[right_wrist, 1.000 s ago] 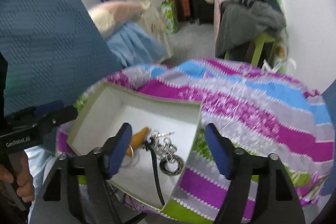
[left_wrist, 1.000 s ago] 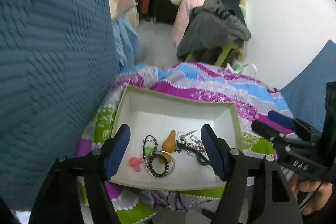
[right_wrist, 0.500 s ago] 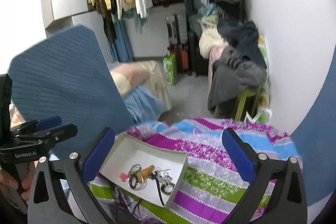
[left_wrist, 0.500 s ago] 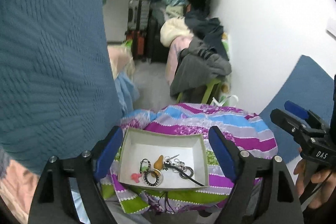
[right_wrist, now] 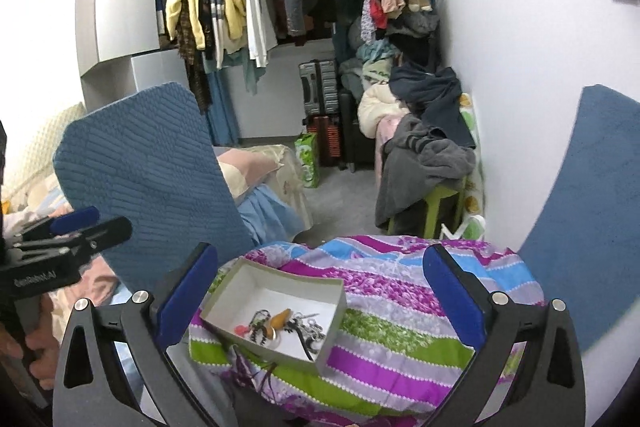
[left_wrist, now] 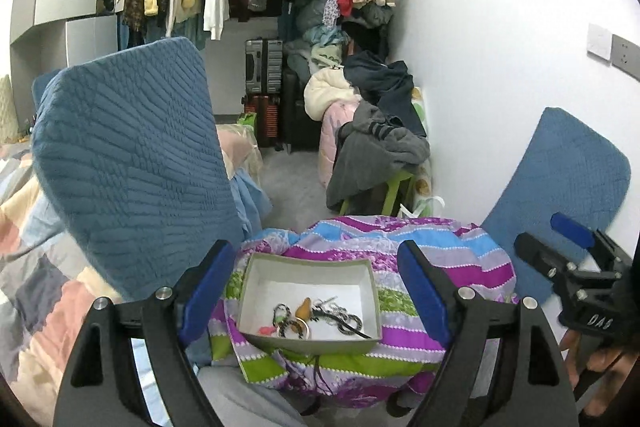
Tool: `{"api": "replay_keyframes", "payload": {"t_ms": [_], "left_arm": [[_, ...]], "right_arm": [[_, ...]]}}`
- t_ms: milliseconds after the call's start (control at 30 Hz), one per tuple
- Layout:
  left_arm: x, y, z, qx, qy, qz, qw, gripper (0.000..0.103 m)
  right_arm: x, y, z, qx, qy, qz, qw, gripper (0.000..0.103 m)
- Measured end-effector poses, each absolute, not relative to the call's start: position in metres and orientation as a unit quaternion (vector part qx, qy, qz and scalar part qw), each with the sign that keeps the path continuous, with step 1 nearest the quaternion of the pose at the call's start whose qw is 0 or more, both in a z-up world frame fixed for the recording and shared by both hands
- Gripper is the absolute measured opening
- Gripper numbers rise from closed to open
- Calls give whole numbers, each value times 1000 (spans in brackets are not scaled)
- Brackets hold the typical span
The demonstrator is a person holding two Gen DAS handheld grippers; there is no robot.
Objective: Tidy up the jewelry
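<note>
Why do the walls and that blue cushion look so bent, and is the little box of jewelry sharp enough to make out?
Left wrist view: the fisheye lens bows the white wall and blue cushion, with dark corners; the box is sharp, its jewelry small and tangled. Right wrist view: the same bending, even light, no glare; the box looks tilted.

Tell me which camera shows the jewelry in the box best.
The left wrist view: the jewelry lies spread across the open box, seen nearly square-on. The right wrist view shows the same pile at an angle, more bunched together.
</note>
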State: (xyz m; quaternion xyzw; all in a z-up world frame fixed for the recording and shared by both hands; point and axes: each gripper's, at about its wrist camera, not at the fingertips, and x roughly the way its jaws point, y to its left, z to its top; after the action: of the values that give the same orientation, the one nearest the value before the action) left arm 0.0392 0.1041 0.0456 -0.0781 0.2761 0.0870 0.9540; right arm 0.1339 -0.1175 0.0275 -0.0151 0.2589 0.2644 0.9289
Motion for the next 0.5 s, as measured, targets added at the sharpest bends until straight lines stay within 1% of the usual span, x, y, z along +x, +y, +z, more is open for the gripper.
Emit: {"api": "replay_keyframes", "payload": {"t_ms": [233,500], "left_arm": [[18,97,32,-83,286,96,950,84],[12,93,4,-86,311,102,941,84]], "right_arm": [[110,-126,6,-11,278,246,929,103],[96,-127,-13,-9,285,233,930,103]]}}
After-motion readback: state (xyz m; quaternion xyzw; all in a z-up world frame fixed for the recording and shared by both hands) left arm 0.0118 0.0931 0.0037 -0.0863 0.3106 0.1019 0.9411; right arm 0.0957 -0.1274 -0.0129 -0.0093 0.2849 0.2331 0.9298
